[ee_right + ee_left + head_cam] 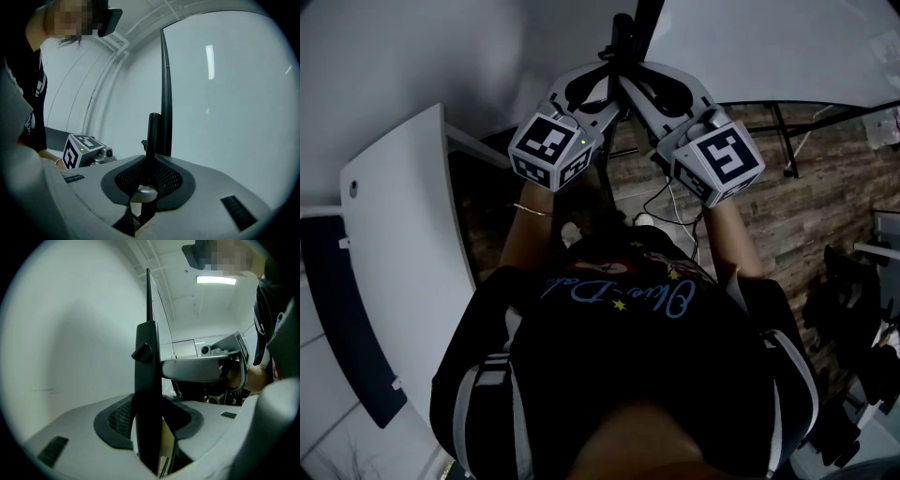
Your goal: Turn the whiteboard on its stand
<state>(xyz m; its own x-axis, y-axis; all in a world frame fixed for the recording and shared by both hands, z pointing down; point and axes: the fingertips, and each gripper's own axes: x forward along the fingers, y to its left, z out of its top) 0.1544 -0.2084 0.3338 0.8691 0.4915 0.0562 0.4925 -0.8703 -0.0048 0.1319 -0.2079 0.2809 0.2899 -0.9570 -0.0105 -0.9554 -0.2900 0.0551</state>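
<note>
Head view, steeply down past a dark shirt [619, 375]: left gripper [609, 80] and right gripper [636, 82] raised side by side, tips meeting at the black post [623, 37] of the stand. To the right of that post, the whiteboard [787, 47] — white face, dark lower rim, above a wood-patterned floor [834, 206]. At the left edge, a white panel [403, 281].

Left gripper view: clenched on the post, a dark pad pressed against each side. Just above the jaws, a small knob [141, 351] jutting from the post, with the board's thin edge rising above it. Beyond, a grey finger [197, 369] of the right gripper reaching in from the right.

Right gripper view: likewise clamped — pads tight on the slim, round-topped post. Just behind it, the whiteboard's dark edge standing upright, glossy white face spreading to the right. Off to the left, the marker cube [77, 151] of the left gripper.
</note>
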